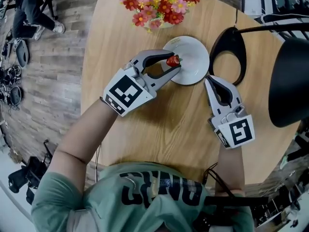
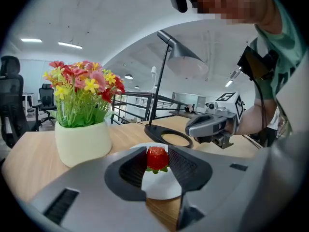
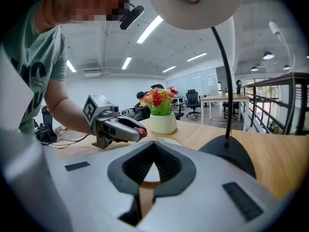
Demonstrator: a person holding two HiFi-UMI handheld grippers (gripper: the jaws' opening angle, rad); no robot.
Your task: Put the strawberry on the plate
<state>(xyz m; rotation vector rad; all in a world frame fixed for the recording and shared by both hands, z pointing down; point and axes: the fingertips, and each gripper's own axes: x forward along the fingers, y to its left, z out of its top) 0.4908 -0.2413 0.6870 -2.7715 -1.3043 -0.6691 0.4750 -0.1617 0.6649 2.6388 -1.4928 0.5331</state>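
Green T-shirt [image 1: 159, 197]; grey left tool [image 1: 174, 62], right tool [image 1: 208, 79] carry marker cubes [image 1: 126, 93] [image 1: 240, 132].

A round, light-wood tabletop [image 1: 159, 129] stands on a grey wood-plank floor [image 1: 53, 66] in an open-plan office, where long white strip lights [image 3: 148, 29] line the pale ceiling [image 2: 120, 18], black swivel office chairs [image 2: 10, 95] stand by, a black metal railing [image 2: 133, 109] runs behind and a black-shaded desk lamp [image 1: 289, 81] arches over the wood.

We are looking at a round wooden table [image 1: 159, 124] carrying a white plate [image 1: 195, 64], a flower pot [image 2: 82, 141] just beyond the plate, and a black lamp base [image 1: 228, 38] just right of it.
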